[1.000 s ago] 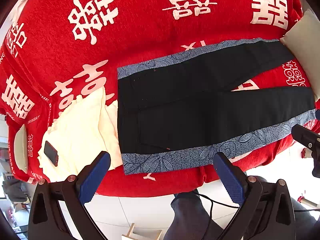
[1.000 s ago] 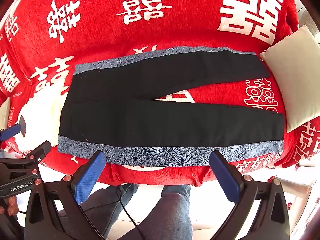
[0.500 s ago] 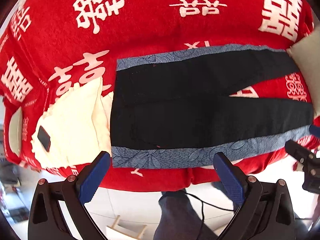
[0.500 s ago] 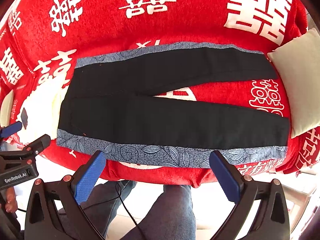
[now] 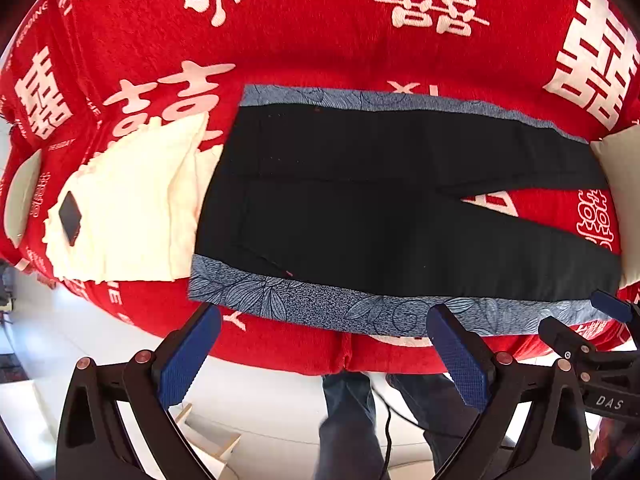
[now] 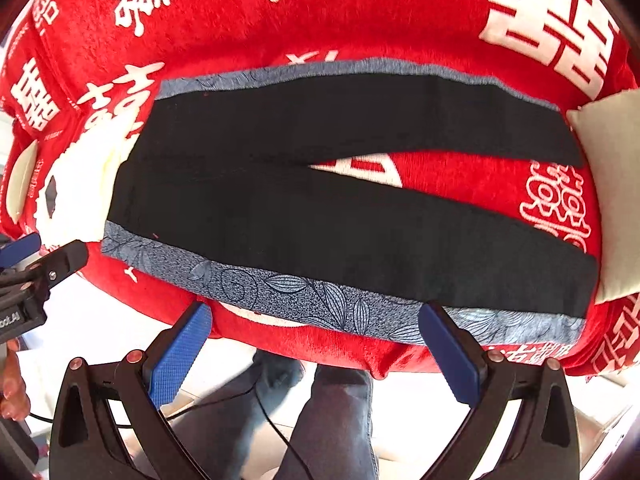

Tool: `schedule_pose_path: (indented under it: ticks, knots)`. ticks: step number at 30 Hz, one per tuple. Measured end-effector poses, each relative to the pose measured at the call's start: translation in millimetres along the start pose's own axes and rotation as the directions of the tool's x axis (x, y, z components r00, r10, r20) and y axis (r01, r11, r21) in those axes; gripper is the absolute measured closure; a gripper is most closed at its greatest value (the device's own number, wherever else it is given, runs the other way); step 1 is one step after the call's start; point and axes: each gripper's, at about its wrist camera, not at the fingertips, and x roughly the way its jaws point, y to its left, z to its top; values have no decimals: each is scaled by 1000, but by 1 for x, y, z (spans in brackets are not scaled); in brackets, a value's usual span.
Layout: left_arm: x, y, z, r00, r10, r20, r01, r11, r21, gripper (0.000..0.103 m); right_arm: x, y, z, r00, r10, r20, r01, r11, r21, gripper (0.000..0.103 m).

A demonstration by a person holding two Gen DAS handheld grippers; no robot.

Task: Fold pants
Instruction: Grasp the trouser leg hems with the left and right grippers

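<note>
Black pants (image 5: 360, 208) with blue leaf-patterned side stripes lie flat on a red bed, waistband to the left, legs spread to the right. They also show in the right wrist view (image 6: 320, 200). My left gripper (image 5: 320, 344) is open and empty, just off the bed's near edge below the waist end. My right gripper (image 6: 316, 340) is open and empty, just off the near edge below the near leg's blue stripe (image 6: 320, 300). Each gripper shows at the edge of the other's view.
Red bedspread (image 5: 320, 40) with white characters covers the bed. A cream folded cloth (image 5: 132, 216) with a dark phone (image 5: 70, 218) on it lies left of the waistband. A cream pillow (image 6: 612, 184) sits at the right by the leg ends. The person's legs (image 6: 320, 420) stand below.
Both grippers have moved closer to the bed's near edge and lower; the pants fill more of each view. Both stay open and empty.
</note>
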Motion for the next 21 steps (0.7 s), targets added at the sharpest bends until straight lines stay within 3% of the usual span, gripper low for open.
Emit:
schedule_pose_path:
  ticks: [7, 10, 12, 13, 14, 15, 16, 18, 21]
  knots:
    - [44, 19, -12, 999, -44, 11, 44, 999, 4, 0, 38, 4, -9, 1000, -13, 14, 12, 999, 48, 0]
    - [70, 36, -24, 995, -97, -10, 97, 995, -39, 0, 52, -5, -20, 989, 140, 57, -147, 979, 143, 0]
    - [87, 49, -33, 988, -155, -17, 153, 985, -78, 0, 65, -15, -31, 944, 313, 102, -329, 916, 232, 0]
    - [97, 55, -38, 982, -185, -22, 182, 978, -103, 0, 77, -22, -40, 900, 415, 137, -437, 852, 289, 2]
    - [106, 61, -42, 977, -213, -27, 208, 970, -124, 0, 85, -25, -46, 875, 459, 153, -484, 816, 317, 4]
    - [117, 67, -47, 969, -246, -35, 238, 960, -148, 0, 99, -28, -55, 846, 505, 170, -531, 771, 351, 15]
    - [128, 72, -52, 962, -269, -41, 259, 951, -171, 0, 108, -28, -61, 835, 522, 174, -547, 752, 367, 31]
    - [147, 81, -61, 950, -309, -45, 293, 934, -205, 0, 132, -29, -73, 815, 555, 168, -571, 715, 404, 40]
    - [162, 88, -67, 936, -349, -41, 330, 914, -234, 0, 161, -26, -88, 768, 614, 183, -623, 647, 440, 43]
